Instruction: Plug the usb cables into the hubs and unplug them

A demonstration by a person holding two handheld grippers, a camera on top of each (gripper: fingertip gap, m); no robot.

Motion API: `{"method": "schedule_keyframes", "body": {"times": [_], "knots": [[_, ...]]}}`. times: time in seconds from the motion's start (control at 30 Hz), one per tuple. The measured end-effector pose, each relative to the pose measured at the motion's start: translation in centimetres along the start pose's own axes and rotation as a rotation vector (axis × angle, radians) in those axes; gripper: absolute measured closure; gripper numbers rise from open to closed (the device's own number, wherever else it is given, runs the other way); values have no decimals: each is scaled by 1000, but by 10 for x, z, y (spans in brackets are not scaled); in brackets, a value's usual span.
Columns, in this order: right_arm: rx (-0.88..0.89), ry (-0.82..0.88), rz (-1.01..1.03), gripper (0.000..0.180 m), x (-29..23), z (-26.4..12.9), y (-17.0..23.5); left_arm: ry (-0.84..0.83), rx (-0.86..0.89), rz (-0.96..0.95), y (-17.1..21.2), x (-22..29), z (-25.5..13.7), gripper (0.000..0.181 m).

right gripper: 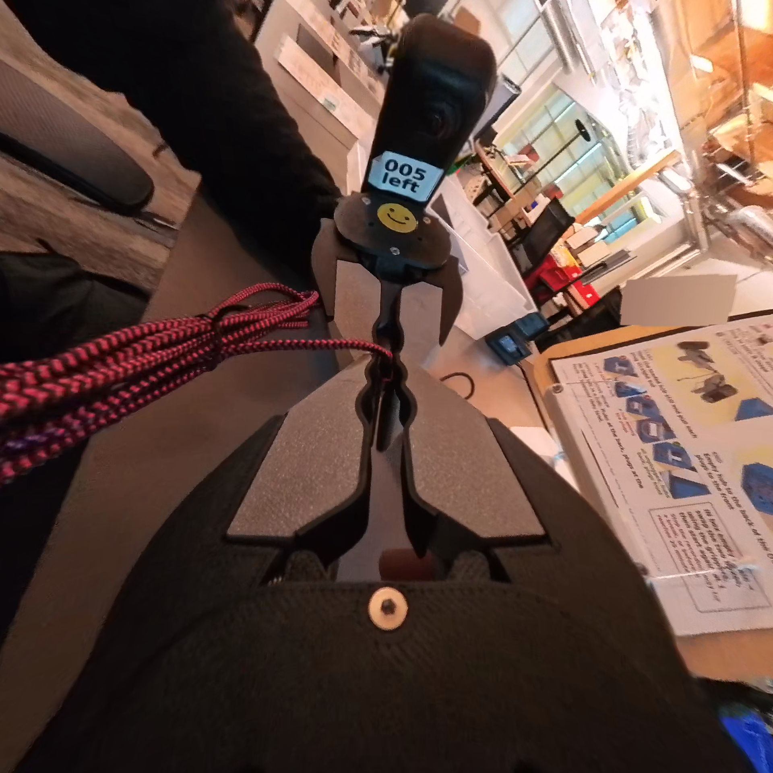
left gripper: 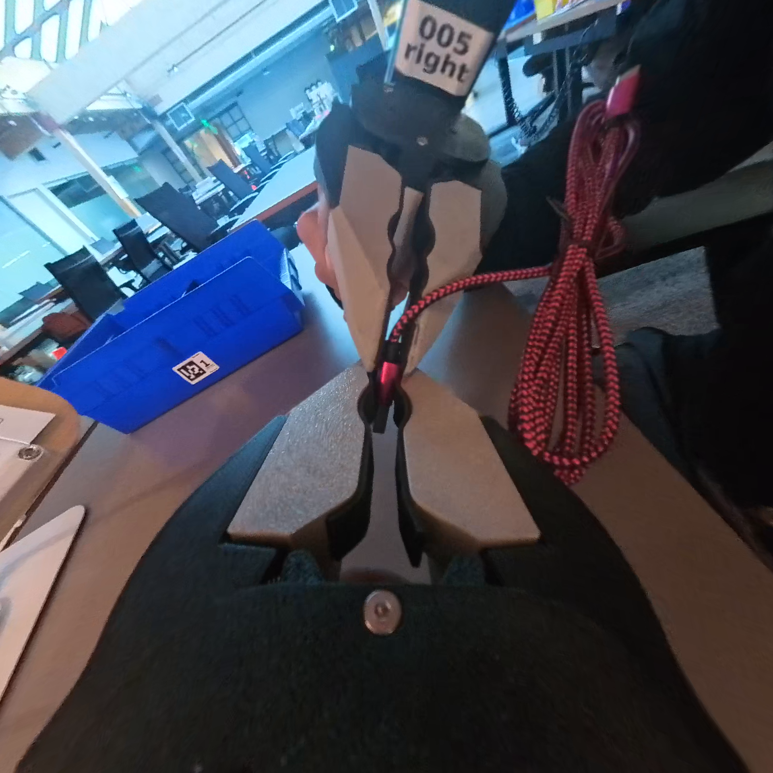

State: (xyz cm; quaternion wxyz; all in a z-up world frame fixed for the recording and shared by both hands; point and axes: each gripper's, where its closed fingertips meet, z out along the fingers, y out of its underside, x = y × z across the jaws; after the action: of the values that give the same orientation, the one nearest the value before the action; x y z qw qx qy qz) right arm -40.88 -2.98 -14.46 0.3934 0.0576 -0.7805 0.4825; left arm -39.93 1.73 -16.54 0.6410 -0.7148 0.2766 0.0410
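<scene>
The left gripper [left gripper: 382, 412] is clenching the red plug [left gripper: 388, 378] of the braided cable [left gripper: 562, 376], while the right gripper [left gripper: 391, 362] is pinching it from above (likely a handover to re-aim it). The blue bin [left gripper: 175, 334] is waiting beyond, mid-worktop.

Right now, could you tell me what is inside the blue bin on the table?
The left wrist view shows only upright blue dividers inside the blue bin. Its near wall hides the floor, so whether hubs or cables lie in it cannot be seen.
</scene>
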Motion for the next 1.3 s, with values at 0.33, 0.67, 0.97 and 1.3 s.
{"method": "schedule_keyframes", "body": {"times": [0.33, 0.67, 0.97, 1.3], "knots": [[-26, -31, 95, 177, 0, 3, 12, -39, -102, 65, 16, -5, 3, 181], [11, 148, 324, 177, 59, -35, 45, -327, -730, 352, 97, -75, -53, 128], [89, 66, 344, 176, 50, -39, 31, -303, -821, 279, 134, -93, -54, 164], [130, 75, 439, 175, 59, -45, 33, -342, -670, 39, 112, -97, -53, 172]]}}
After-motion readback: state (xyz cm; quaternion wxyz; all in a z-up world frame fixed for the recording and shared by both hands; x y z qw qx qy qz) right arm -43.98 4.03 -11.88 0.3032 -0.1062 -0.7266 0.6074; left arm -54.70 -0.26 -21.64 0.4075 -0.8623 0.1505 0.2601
